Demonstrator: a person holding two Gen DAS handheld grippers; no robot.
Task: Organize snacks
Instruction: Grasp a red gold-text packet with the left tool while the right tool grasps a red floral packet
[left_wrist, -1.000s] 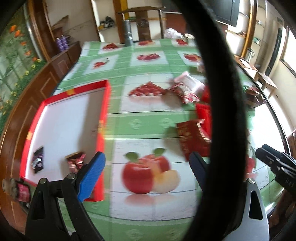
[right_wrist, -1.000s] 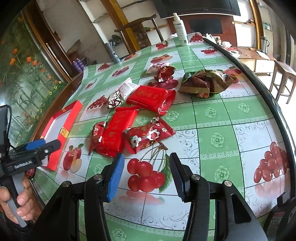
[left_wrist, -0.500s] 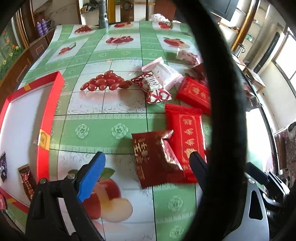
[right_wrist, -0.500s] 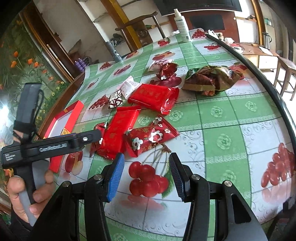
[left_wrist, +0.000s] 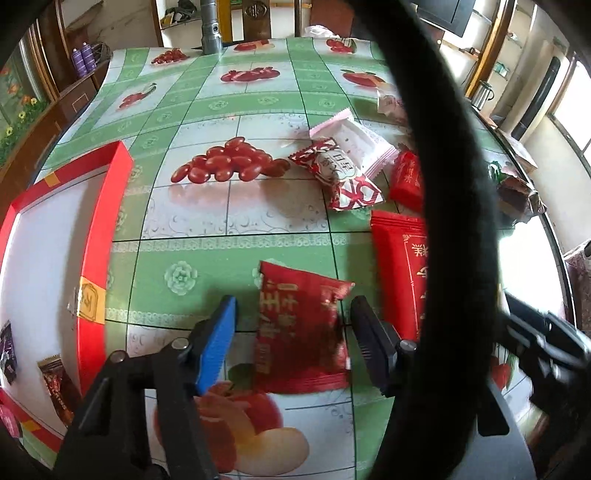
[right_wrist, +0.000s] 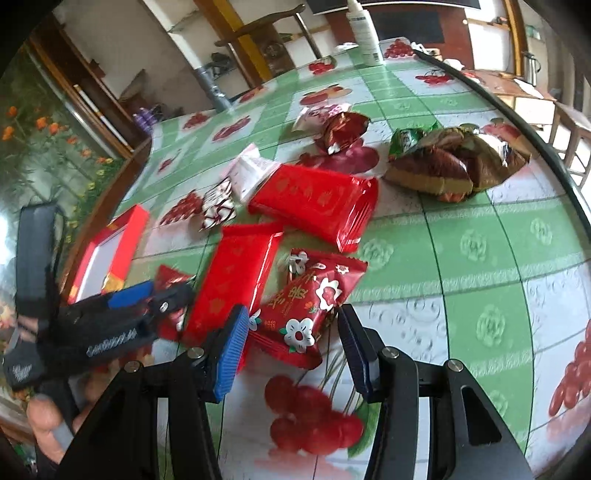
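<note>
Both tongs have closed in on the snack pile since a second ago.
Left tongs (left_wrist: 291, 334) gape around a red packet (left_wrist: 299, 332), tray (left_wrist: 99, 258) at 9 o'clock; right tongs (right_wrist: 291, 341) gape around a flowered packet (right_wrist: 314, 295). Light, crinkly, slippery: pinch mid-body.

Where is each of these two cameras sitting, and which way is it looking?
Left wrist: sits on the left gripper, looking forward along its open fingers at a dark red packet; red tray at left.
Right wrist: sits on the right gripper, open around a flowered packet; the person's hand shows.
Shared: the long red packet, and each other's gripper.
</note>
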